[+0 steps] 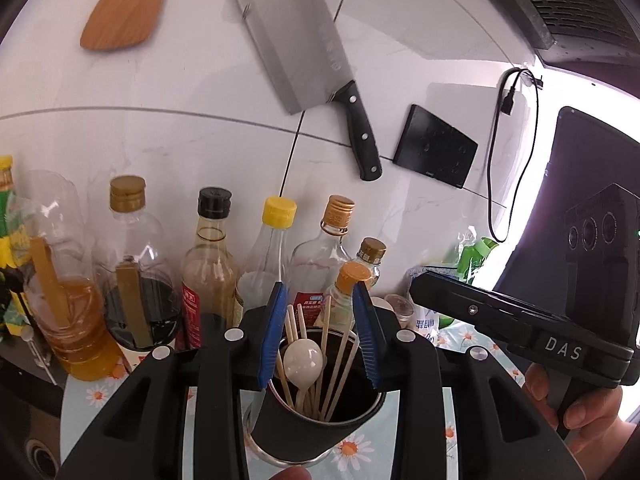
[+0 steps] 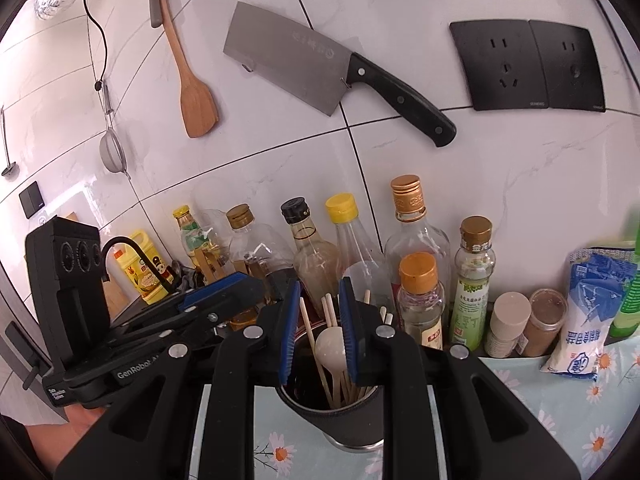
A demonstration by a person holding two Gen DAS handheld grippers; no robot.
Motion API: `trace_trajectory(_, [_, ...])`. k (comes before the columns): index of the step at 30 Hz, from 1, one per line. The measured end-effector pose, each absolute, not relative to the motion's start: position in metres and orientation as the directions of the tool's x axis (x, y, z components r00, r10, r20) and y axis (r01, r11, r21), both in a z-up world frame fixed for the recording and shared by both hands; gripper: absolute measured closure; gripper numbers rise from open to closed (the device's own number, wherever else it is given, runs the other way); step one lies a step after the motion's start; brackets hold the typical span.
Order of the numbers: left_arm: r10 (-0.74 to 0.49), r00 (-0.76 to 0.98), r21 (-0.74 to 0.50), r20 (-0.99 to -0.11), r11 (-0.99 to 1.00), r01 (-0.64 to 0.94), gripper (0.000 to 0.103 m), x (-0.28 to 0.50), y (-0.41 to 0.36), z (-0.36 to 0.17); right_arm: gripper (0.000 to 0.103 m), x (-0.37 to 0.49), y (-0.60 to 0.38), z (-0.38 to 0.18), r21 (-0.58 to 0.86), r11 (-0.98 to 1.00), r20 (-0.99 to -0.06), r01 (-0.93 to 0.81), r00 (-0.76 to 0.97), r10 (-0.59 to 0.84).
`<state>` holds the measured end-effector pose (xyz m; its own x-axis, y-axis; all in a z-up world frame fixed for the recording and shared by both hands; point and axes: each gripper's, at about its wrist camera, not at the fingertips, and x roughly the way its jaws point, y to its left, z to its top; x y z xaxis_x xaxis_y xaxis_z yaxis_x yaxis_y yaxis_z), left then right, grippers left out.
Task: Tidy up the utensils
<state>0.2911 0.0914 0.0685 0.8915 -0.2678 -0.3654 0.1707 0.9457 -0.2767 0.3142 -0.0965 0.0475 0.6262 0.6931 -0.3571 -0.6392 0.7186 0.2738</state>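
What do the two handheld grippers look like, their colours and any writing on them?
Both are black plastic with silver screw heads and ribbed blue pads on the fingers. The left gripper shows "GenRobot" lettering in the right wrist view, with a black box of three round lenses and a curved black cable. The right gripper carries "DAS" in white.

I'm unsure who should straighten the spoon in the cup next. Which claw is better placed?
Probably the right claw: its open jaws already flank the white spoon above the cup. The left claw is open too, but wider, bracketing spoon and chopsticks together.
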Motion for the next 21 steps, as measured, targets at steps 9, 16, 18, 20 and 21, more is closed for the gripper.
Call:
trace_trajectory(9, [-0.225, 0.896, -0.223, -0.382, 0.964, 0.147, 0.07, 0.256, 0.073, 0.076, 0.074, 0.281, -0.122, 0.047, 0.248, 0.74, -0.355, -0.625, 0.652, 0.67])
trace_trajectory(16, [-0.166, 0.9, -0.211, -0.404, 0.974, 0.084, 0.07, 0.22, 0.064, 0.074, 0.067, 0.253, -0.146, 0.038, 0.231, 0.73, -0.363, -0.644, 0.639, 0.678])
trace_trajectory(18, [-0.149, 0.896, -0.206, -0.418, 0.976, 0.066, 0.07, 0.211, 0.06, 0.07, 0.063, 0.245, -0.156, 0.035, 0.228, 0.728, -0.365, -0.647, 0.636, 0.68])
trace_trajectory(20, [-0.132, 0.889, -0.202, -0.439, 0.978, 0.046, 0.07, 0.2, 0.056, 0.065, 0.062, 0.241, -0.163, 0.03, 0.23, 0.725, -0.373, -0.649, 0.629, 0.681])
trace_trajectory(21, [-0.125, 0.885, -0.2, -0.448, 0.979, 0.037, 0.07, 0.196, 0.054, 0.063, 0.062, 0.238, -0.168, 0.026, 0.233, 0.724, -0.381, -0.649, 0.624, 0.682])
